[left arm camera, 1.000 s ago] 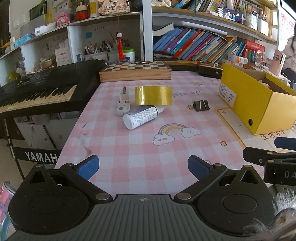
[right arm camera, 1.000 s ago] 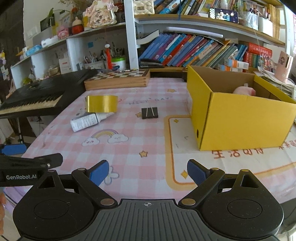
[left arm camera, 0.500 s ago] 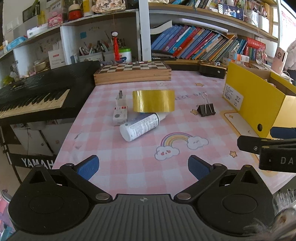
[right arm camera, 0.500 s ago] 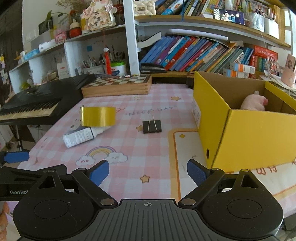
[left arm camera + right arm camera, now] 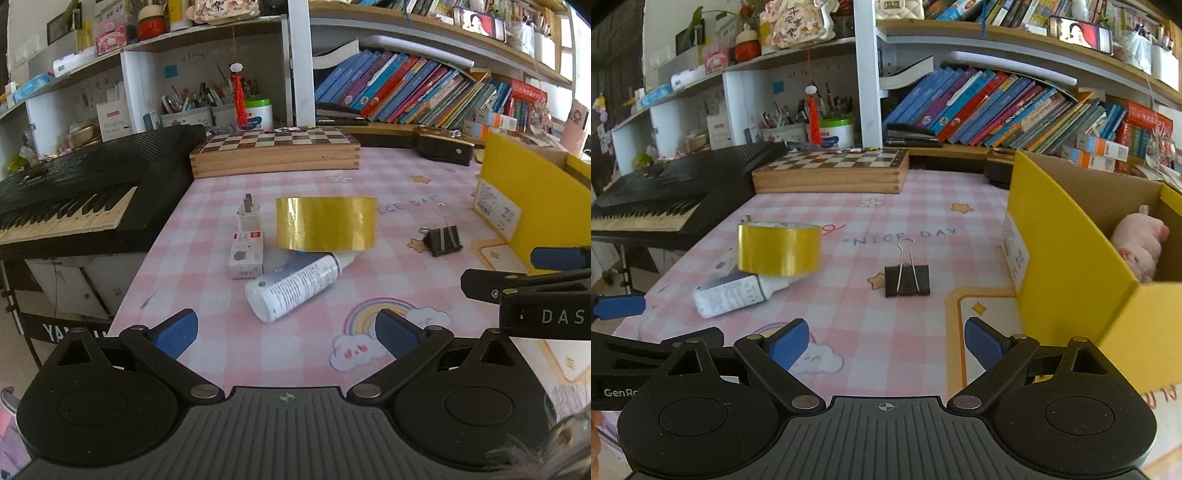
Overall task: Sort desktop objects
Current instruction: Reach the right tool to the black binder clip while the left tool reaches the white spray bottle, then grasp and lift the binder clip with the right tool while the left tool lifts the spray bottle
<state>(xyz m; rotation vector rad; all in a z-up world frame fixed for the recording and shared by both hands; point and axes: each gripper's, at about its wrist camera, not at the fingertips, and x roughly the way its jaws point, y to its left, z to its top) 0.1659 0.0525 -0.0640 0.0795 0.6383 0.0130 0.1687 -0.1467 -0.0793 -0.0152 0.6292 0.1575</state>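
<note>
We held both grippers low over the near end of the pink checked desk mat (image 5: 229, 192), each tilted down toward it. The left gripper (image 5: 286, 332) stood with its blue pads wide apart and nothing between them; the right gripper (image 5: 886, 341) was likewise spread wide and empty, with bare mat showing between its fingers.

The things to sort lay in a loose cluster toward the mat's left side. The gold tape roll (image 5: 325, 224) stood on its side, its lower edge resting on the neck of the white bottle (image 5: 293, 286), which lay flat and angled toward us. Just left of the bottle sat a small white box (image 5: 246, 255), and behind it a white plug adapter (image 5: 248, 218) stood upright. The black binder clip (image 5: 907, 280) sat alone, well apart from the cluster, its wire handles pointing away from us.

The mat's left edge ran close beside the black keyboard (image 5: 70, 195). At the far end the wooden chessboard box (image 5: 275, 151) closed off the mat. On the right the yellow cardboard box (image 5: 1067, 258) walled that side, with a pink plush toy (image 5: 1137, 245) inside. Between clip and cluster, and ahead of both grippers, the mat lay open.
</note>
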